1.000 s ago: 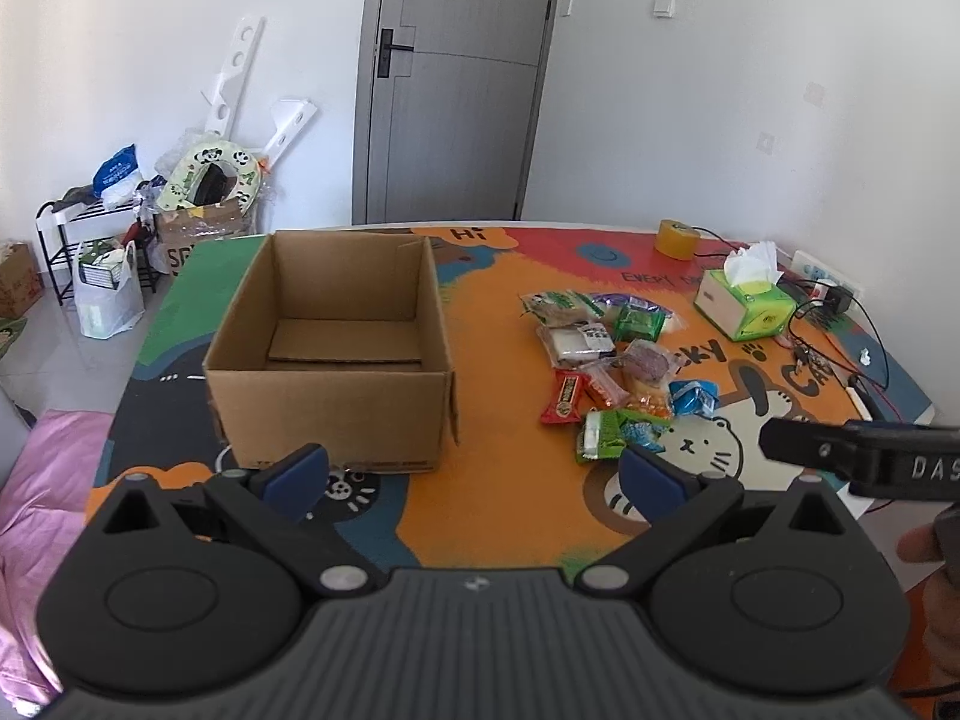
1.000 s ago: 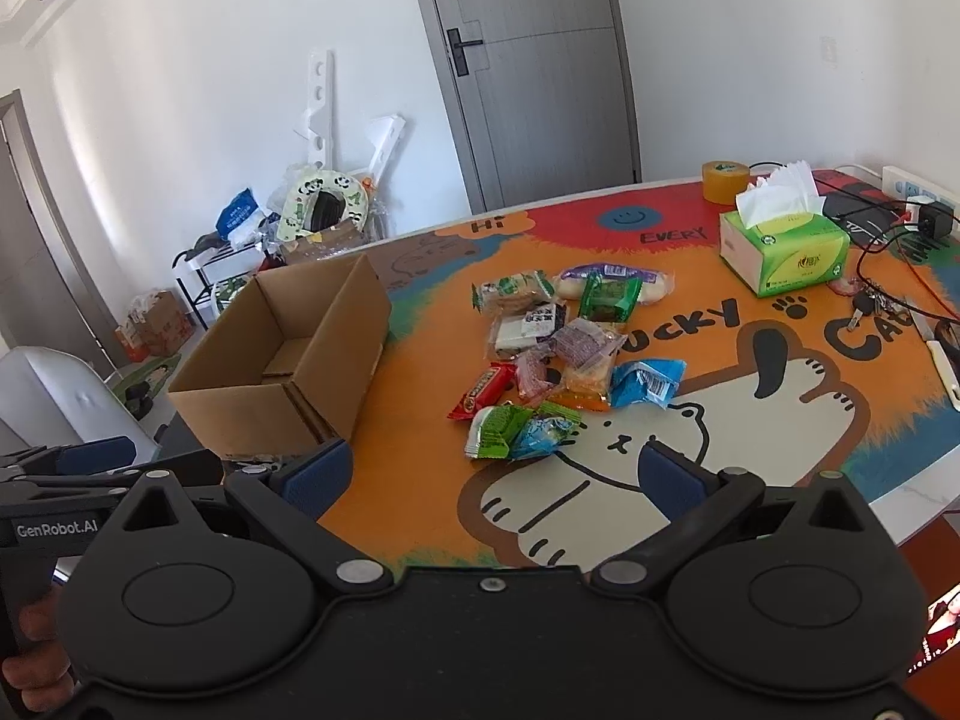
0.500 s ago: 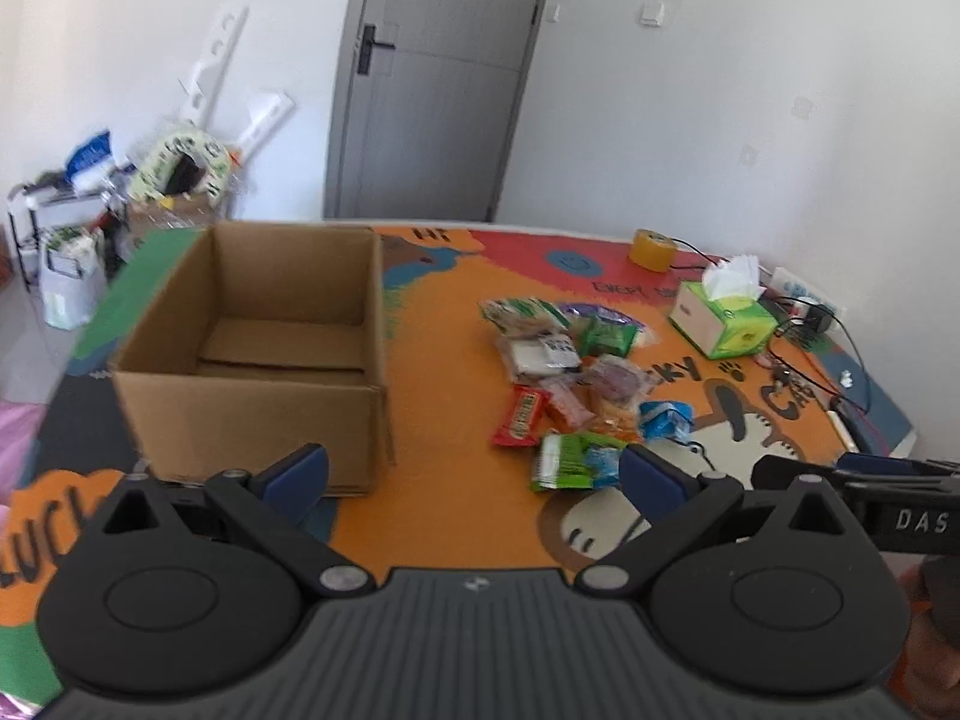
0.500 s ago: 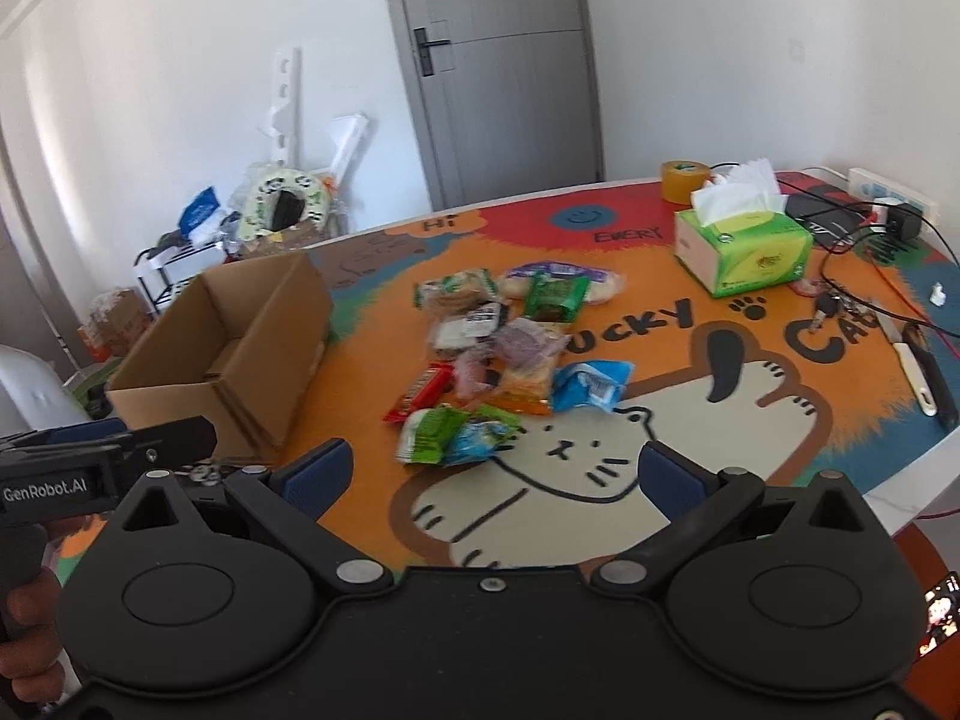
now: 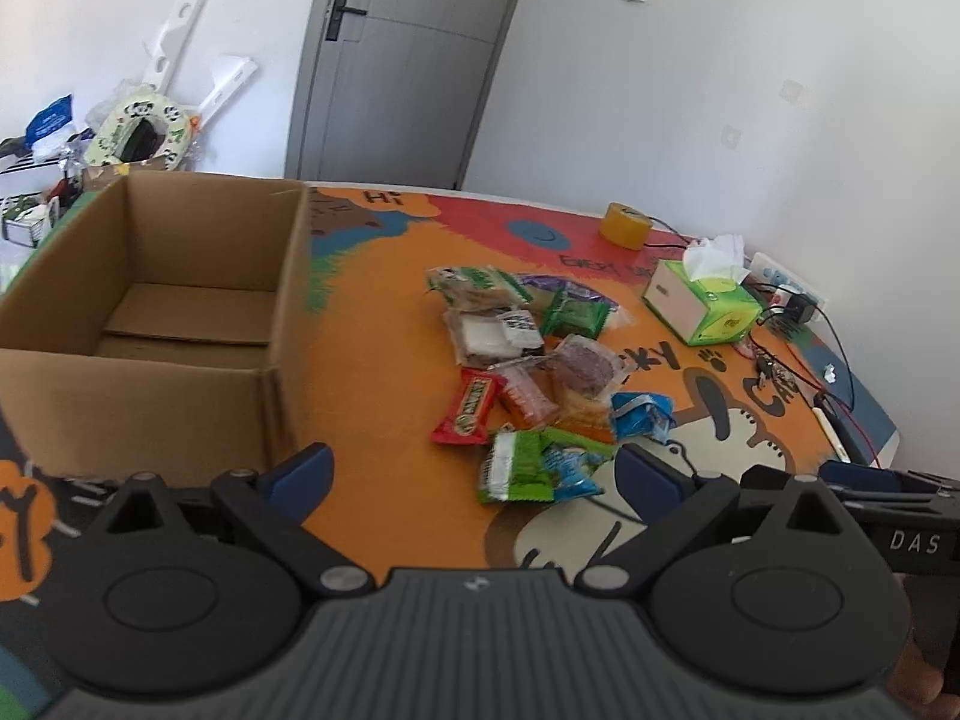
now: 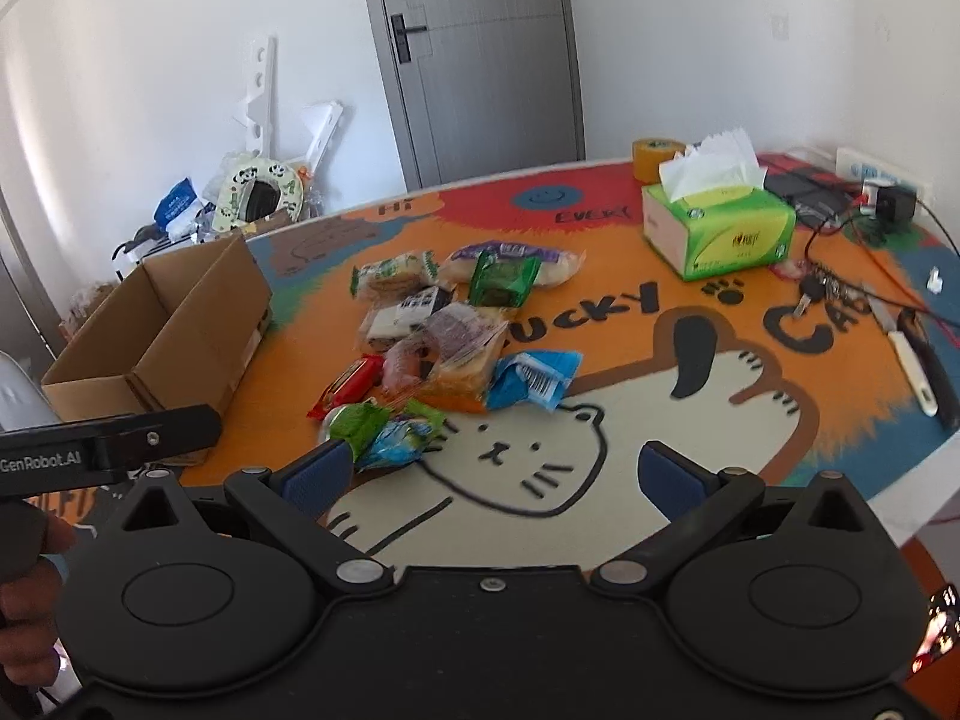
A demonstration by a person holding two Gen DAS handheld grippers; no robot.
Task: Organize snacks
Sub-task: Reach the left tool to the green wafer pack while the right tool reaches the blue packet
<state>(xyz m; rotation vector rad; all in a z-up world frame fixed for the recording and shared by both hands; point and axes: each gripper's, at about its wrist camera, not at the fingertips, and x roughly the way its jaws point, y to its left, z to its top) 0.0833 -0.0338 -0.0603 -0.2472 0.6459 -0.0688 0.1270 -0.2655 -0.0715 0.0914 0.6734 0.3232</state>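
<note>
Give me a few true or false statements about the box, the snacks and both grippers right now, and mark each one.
1. The cardboard box holds no snacks. True.
2. The left gripper grips a red packet. False: it is open and holds nothing; the red packet lies on the table.
3. The snacks lie in a pile beside the box. True.
4. The tissue box sits inside the cardboard box. False: it stands on the table mat.
5. The right gripper is open. True.
</note>
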